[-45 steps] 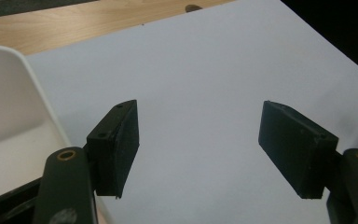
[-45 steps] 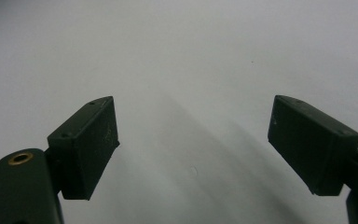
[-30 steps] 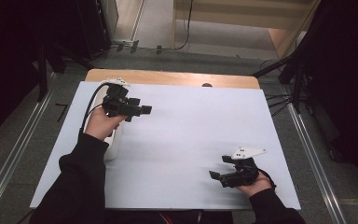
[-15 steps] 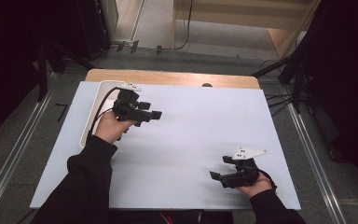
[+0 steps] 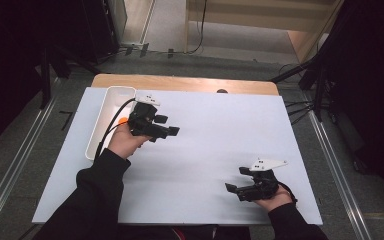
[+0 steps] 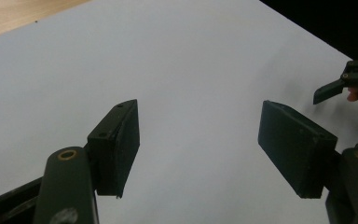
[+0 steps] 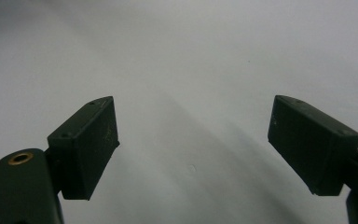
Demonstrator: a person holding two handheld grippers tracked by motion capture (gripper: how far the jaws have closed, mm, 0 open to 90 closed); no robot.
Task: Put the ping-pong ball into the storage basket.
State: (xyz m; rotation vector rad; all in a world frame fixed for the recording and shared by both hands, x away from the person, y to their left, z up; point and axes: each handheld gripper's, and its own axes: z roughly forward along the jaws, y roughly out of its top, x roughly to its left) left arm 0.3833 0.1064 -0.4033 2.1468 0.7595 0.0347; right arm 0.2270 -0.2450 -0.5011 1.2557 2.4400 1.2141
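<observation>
high view: nearest, the right gripper rests low on the white sheet at the near right, jaws apart with nothing between them; farther off at the left, the left gripper hovers with jaws apart and empty; just beyond it, a white tray holds a small orange thing.

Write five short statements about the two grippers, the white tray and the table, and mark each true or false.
1. The left gripper holds nothing between its jaws. True.
2. The white tray lies at the table's right edge. False: it lies near the left edge.
3. The right gripper clamps a block. False: its jaws stand open and bare.
4. A small orange thing lies in the tray. True.
5. The white sheet covers the table wholly. False: a wooden strip shows at the far edge.
</observation>
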